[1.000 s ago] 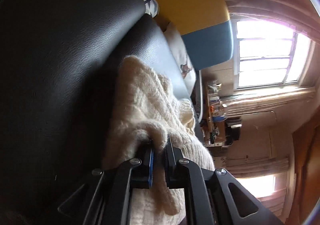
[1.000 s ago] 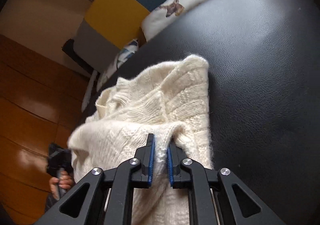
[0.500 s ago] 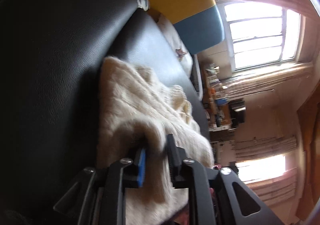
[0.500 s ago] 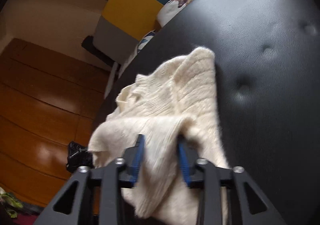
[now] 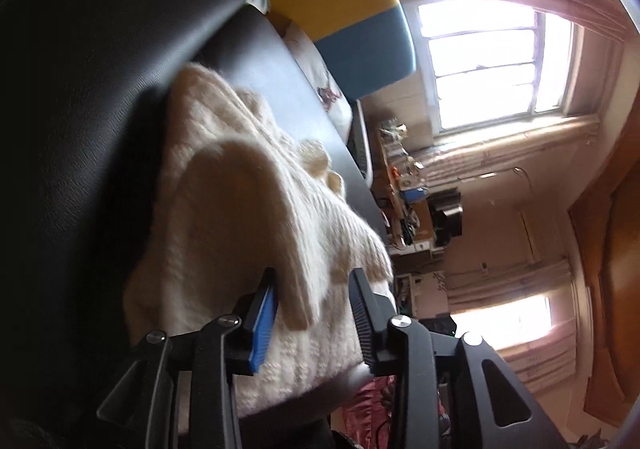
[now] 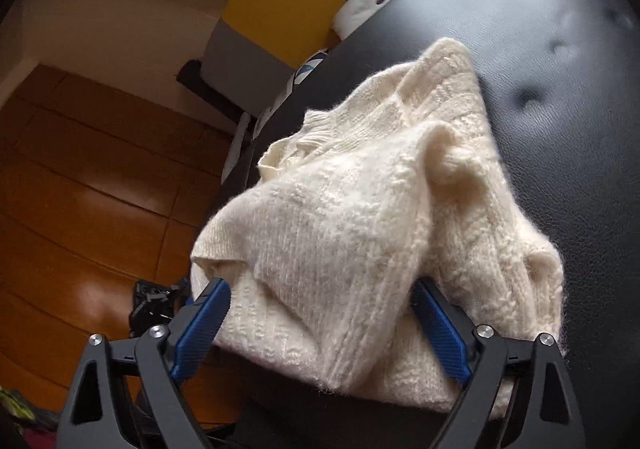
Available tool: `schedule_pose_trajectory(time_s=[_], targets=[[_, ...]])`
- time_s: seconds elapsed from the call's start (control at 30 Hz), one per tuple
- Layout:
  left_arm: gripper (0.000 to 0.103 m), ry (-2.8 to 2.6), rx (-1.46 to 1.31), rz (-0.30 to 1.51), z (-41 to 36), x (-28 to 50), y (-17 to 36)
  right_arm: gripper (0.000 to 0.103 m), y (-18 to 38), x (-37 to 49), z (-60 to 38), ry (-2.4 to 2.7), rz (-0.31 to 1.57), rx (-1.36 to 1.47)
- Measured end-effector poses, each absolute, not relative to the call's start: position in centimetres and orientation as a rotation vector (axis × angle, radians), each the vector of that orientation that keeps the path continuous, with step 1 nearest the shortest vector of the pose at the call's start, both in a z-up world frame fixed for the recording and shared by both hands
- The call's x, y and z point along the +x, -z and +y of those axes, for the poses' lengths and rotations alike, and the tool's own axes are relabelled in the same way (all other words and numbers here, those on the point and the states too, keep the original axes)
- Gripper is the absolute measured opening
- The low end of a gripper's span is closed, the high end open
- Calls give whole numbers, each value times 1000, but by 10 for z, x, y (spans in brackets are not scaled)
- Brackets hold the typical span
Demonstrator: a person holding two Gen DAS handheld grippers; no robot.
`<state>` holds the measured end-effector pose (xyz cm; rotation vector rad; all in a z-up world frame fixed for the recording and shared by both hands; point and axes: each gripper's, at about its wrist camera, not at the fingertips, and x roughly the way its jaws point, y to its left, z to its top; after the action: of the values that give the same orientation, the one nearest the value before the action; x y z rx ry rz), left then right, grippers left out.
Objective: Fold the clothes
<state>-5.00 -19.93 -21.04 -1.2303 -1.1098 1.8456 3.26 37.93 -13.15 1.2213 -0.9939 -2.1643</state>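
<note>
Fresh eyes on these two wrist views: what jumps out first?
A fluffy cream knit sweater lies bunched on a black leather seat, filling the middle of both views. Both grippers are open around its near edge: the right gripper spread wide, the left gripper narrower. Behind, a yellow, blue and grey cushion and bright windows stand out.

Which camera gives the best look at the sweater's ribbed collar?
The right wrist view: the sweater fills it in good light, with the collar sharp near the top. The left wrist view shows the sweater sideways, blurred and partly shadowed; its collar is only pale bumps at the edge.
</note>
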Motion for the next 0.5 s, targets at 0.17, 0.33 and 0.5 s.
schedule_pose_trajectory(time_s=[0.17, 0.33, 0.5], targets=[[31, -1910, -1278, -1053, -191, -46, 216, 95, 130, 36, 374, 2254, -899, 1246], [7, -1950, -1246, -1059, -195, -44, 208, 17, 126, 39, 368, 2323, -808, 1254], [7, -1938, -1144, -1059, -199, -54, 182, 11, 109, 37, 366, 2322, -751, 1207]])
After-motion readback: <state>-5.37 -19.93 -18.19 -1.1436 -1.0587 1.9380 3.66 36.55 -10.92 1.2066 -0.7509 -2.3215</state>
